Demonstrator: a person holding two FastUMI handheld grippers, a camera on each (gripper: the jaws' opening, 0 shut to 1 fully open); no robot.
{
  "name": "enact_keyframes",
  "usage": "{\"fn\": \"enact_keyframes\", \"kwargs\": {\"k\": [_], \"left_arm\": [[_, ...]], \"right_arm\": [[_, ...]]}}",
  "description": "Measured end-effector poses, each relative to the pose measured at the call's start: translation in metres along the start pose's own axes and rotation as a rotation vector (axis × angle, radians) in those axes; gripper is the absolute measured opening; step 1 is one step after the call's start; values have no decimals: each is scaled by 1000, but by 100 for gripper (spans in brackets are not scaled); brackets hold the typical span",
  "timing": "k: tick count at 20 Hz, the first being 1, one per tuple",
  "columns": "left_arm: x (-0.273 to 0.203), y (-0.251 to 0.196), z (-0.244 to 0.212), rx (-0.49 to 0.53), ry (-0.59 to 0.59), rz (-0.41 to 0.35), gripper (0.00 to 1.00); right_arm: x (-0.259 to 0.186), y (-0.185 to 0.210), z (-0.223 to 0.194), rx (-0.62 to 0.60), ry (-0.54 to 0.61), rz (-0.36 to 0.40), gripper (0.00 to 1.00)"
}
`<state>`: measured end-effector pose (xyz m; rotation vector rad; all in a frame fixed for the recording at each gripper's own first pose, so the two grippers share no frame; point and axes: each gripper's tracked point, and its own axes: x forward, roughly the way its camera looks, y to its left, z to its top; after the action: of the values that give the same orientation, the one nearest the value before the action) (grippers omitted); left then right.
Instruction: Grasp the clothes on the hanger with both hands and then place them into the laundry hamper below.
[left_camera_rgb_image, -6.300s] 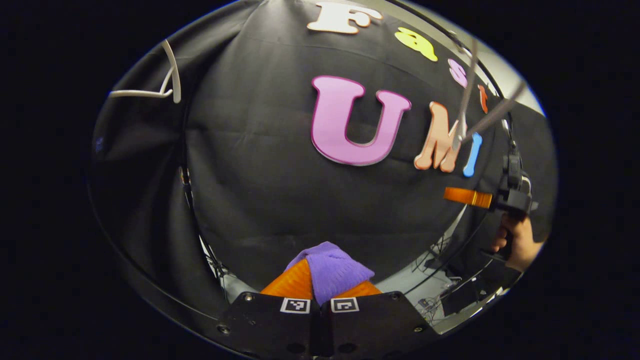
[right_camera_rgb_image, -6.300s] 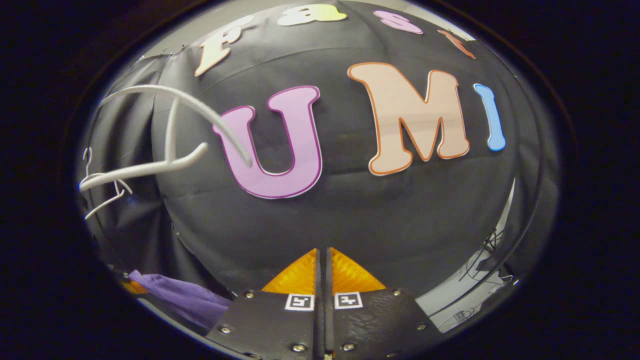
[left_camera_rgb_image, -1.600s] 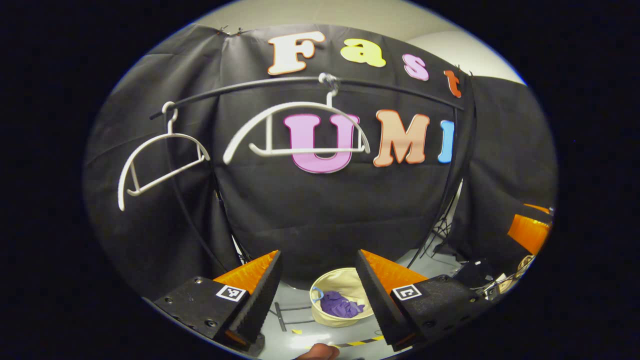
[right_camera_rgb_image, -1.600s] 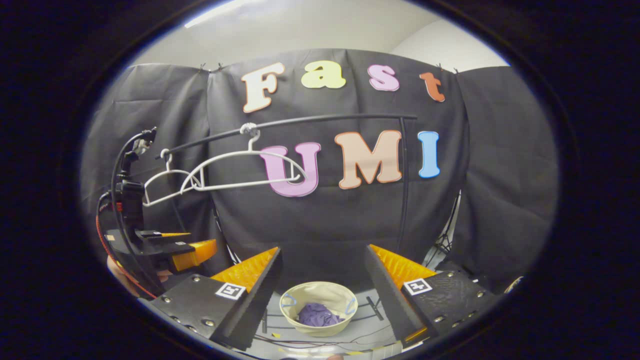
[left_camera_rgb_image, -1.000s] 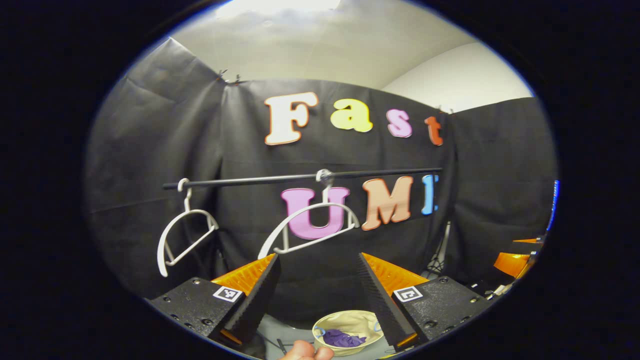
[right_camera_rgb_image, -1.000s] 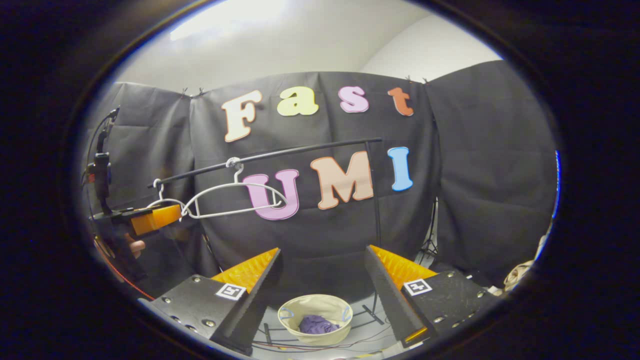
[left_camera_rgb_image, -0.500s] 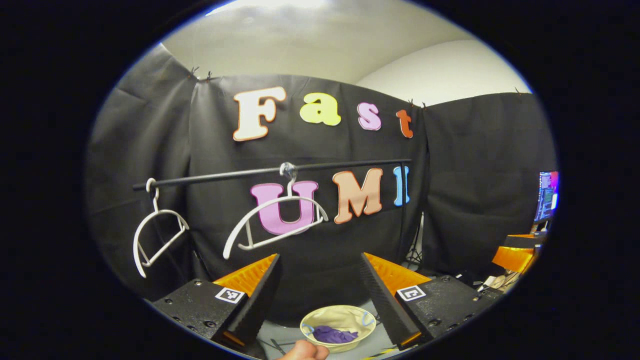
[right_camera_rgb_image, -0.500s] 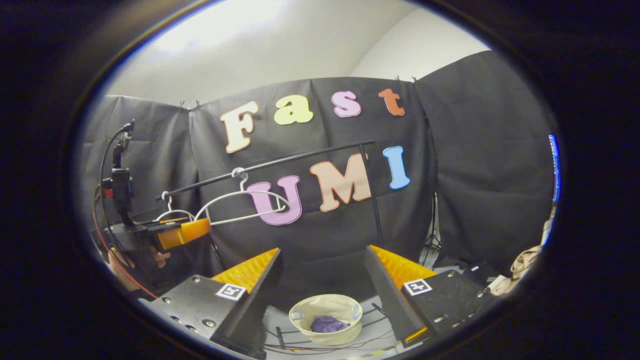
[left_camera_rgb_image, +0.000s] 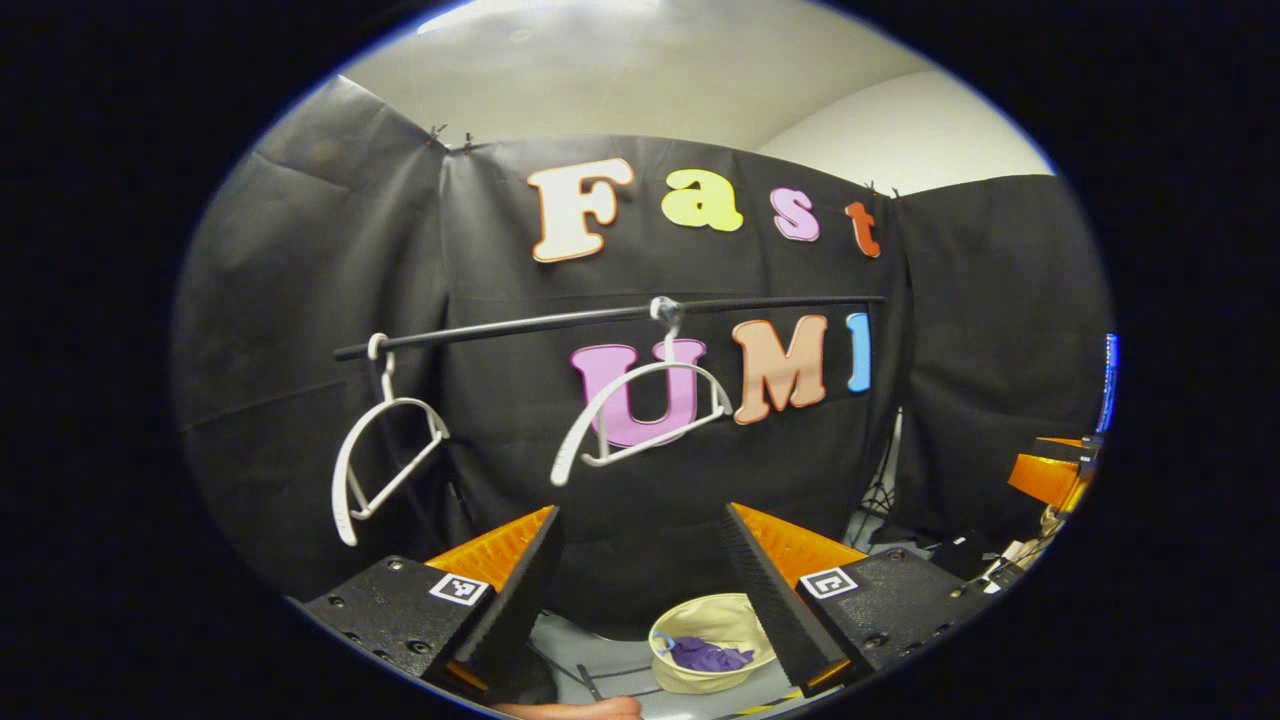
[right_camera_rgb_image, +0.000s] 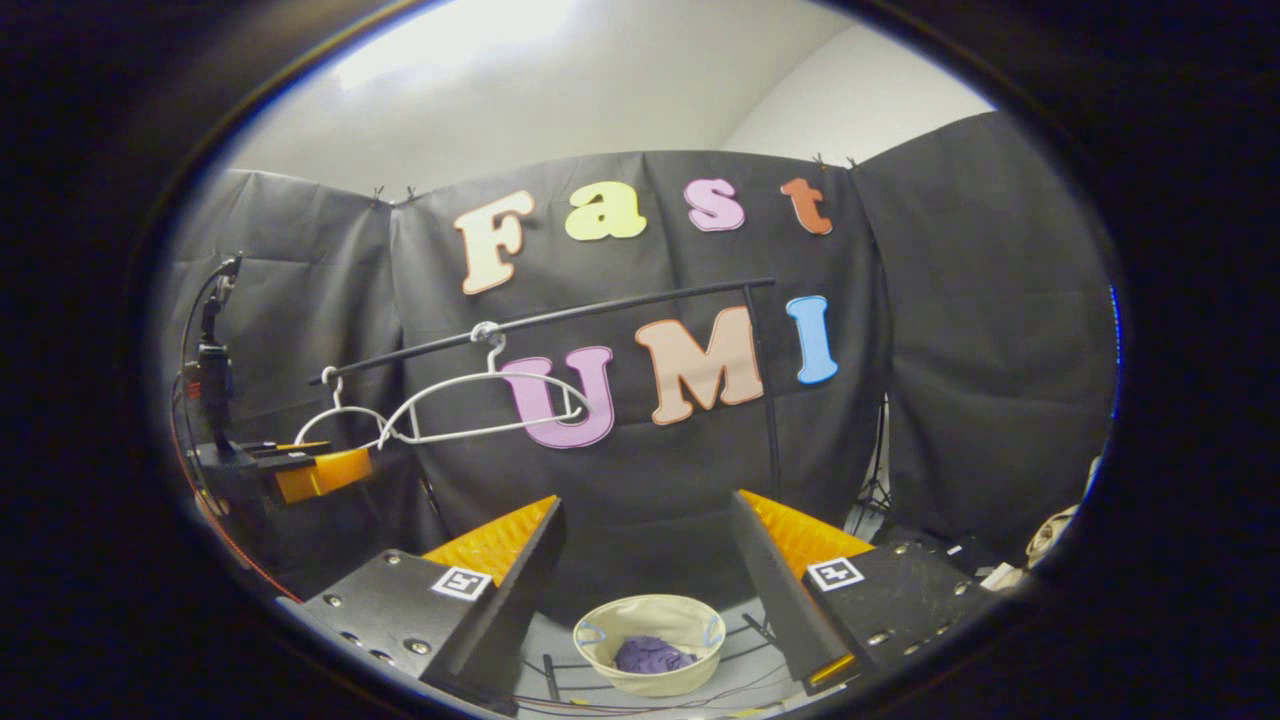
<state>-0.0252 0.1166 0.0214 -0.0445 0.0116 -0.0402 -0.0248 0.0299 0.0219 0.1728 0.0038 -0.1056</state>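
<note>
A purple garment lies crumpled inside the cream round hamper on the floor. Two bare white hangers hang from the black rail. My left gripper stands open well back from the rail, nothing between its orange fingers. My right gripper is open too and holds nothing. In the right gripper view the left gripper shows at the far left; in the left gripper view the right gripper shows at the far right edge.
The rail's upright post stands right of the hamper, with its base bars and cables on the grey floor. A second white hanger hangs at the rail's left end. A fingertip shows at the bottom edge.
Since 6.3 s ago the left gripper let go of the purple garment, which now lies in the hamper, and both grippers opened and drew back. In the last second only small shifts.
</note>
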Motion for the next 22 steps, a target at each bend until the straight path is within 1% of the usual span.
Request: {"fn": "enact_keyframes", "kwargs": {"k": [3, 4, 6, 7, 9, 10, 11, 12, 15, 19, 22], "left_arm": [[-7, 15, -3, -28, -8, -5, 100], [-10, 20, -4, -30, -15, -6, 100], [-14, 32, -3, -27, -37, 4, 100], [-13, 38, -3, -26, -44, 17, 100], [-12, 41, -7, -29, -26, 29, 99], [-12, 40, -6, -33, -15, 31, 98], [-11, 37, -2, -40, -20, 27, 97], [-9, 33, 3, -41, -26, 28, 97], [-3, 21, 25, -39, -79, 46, 97], [11, -20, 49, -46, -117, 52, 97], [23, -51, 56, -80, -103, 61, 97]], "right_arm": [[9, 12, -14, -33, 34, 20, 99], [10, 16, -17, -37, 39, 25, 93], [10, 21, -23, -41, 43, 34, 93], [11, 24, -24, -37, 38, 41, 99], [13, 25, -28, -32, 39, 47, 100], [15, 26, -27, -30, 40, 55, 93], [16, 27, -25, -36, 37, 65, 93], [18, 27, -21, -41, 33, 76, 99], [19, 22, -14, -31, 52, 128, 99], [12, -16, 12, -62, 23, 142, 99], [6, -49, 34, -90, -5, 130, 99]]}}
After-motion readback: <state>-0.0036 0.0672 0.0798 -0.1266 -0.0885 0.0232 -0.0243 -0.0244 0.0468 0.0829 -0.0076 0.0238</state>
